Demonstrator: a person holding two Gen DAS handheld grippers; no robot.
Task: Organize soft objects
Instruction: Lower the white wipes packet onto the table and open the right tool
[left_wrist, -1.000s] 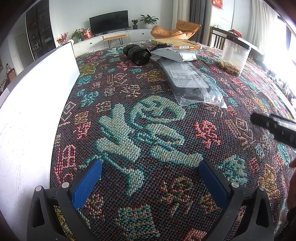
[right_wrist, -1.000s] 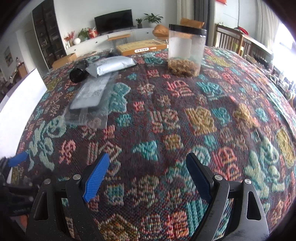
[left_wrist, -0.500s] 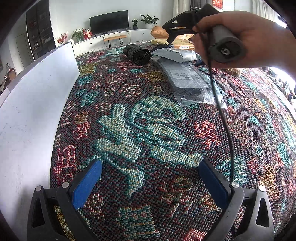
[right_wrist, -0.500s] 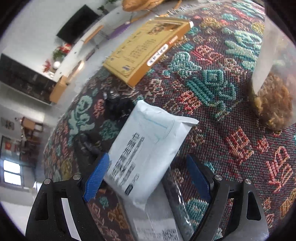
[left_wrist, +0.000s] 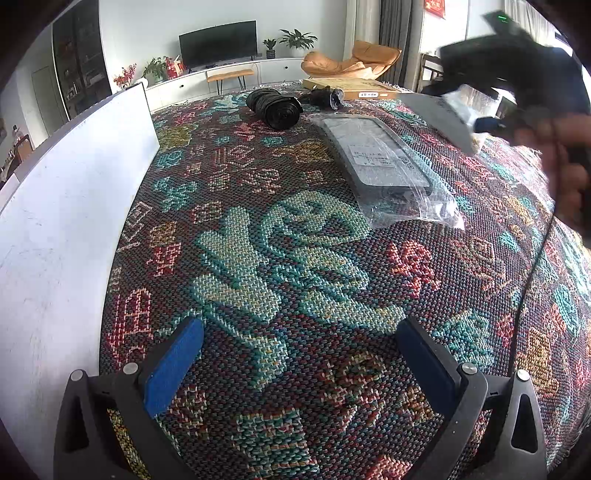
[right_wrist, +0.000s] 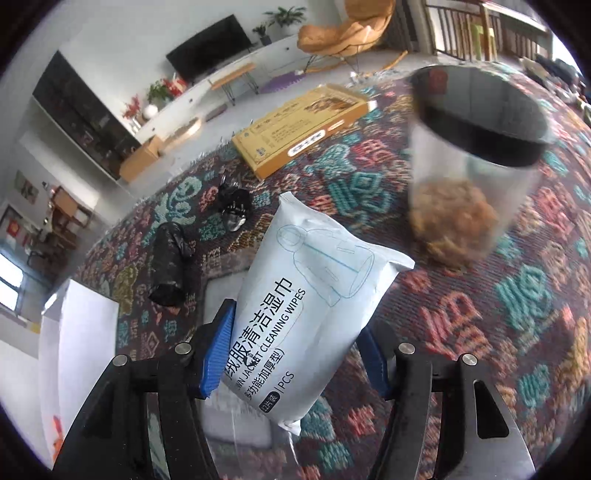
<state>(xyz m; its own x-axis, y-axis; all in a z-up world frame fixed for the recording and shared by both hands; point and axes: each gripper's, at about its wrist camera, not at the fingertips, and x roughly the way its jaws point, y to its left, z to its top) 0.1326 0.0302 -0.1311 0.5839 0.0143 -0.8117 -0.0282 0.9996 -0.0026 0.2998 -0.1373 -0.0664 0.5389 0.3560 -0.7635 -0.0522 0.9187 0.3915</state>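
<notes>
A pale blue soft pack of cleaning wipes (right_wrist: 306, 295) sits between the blue pads of my right gripper (right_wrist: 297, 332), whose jaws are closing and press on its sides. The left wrist view shows that pack (left_wrist: 439, 118) held above the table at the far right, blurred, with the right gripper (left_wrist: 476, 122) in a person's hand (left_wrist: 565, 162). A flat clear plastic bag with a dark item (left_wrist: 384, 162) lies on the patterned cloth. A black roll of bags (left_wrist: 275, 109) lies beyond it. My left gripper (left_wrist: 299, 328) hangs open over bare cloth.
A clear jar with a black lid (right_wrist: 469, 177) stands right of the pack. A yellow flat box (right_wrist: 299, 129) and a small black bundle (right_wrist: 234, 206) lie at the far edge. A white board (left_wrist: 66, 206) runs along the left side.
The right gripper closed on the wipes pack and lifted it off the clear bag, swinging right. The left gripper stayed still and open.
</notes>
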